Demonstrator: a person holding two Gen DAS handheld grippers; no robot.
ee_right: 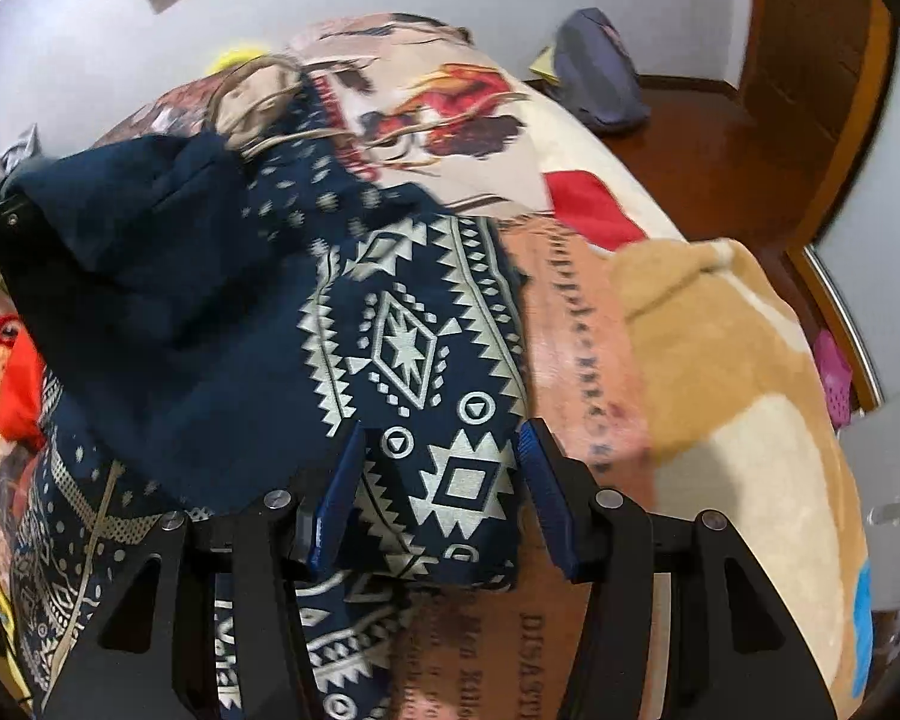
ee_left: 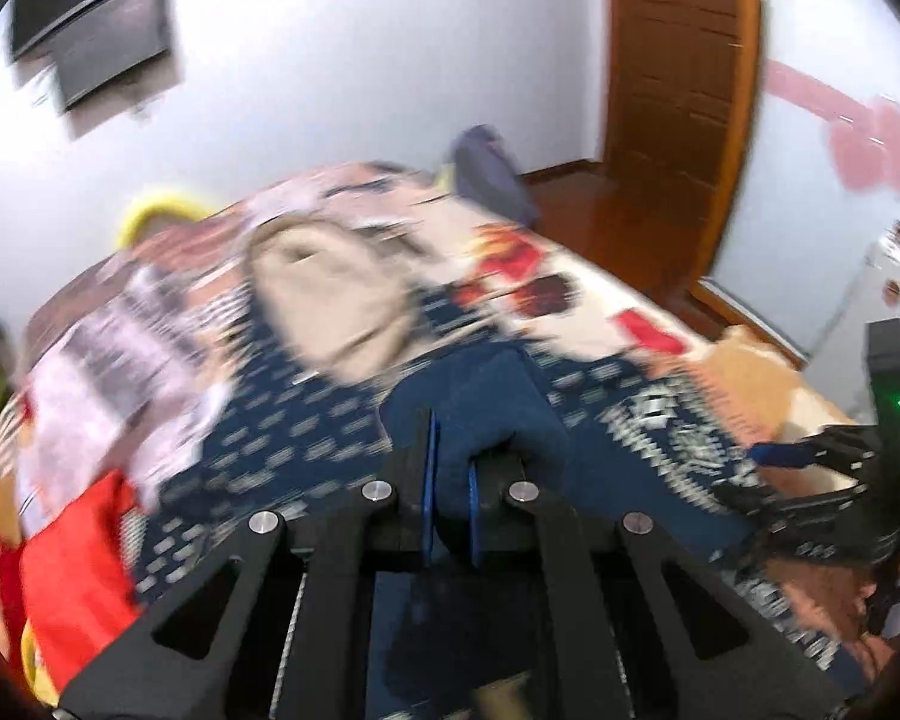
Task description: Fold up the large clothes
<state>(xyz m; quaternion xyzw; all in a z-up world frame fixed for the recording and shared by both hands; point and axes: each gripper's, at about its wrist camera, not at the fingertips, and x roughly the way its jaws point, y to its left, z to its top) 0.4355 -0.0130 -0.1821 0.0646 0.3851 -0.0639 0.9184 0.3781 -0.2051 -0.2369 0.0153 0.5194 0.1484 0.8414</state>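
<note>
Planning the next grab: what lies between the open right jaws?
The navy patterned garment fills the gap under the right gripper, ungripped, as the right wrist view shows.

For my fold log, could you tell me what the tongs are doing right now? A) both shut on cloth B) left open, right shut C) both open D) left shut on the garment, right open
D: the left tongs pinch a dark blue fold of the garment, while the right tongs stand open over its patterned part.

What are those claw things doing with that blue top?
A person is folding a big navy patterned top on a bed, with a gripper in each hand. The left gripper is pinched shut on a bunch of the plain blue cloth. The right gripper is open, its fingers on either side of a patterned part, not pinching it.
</note>
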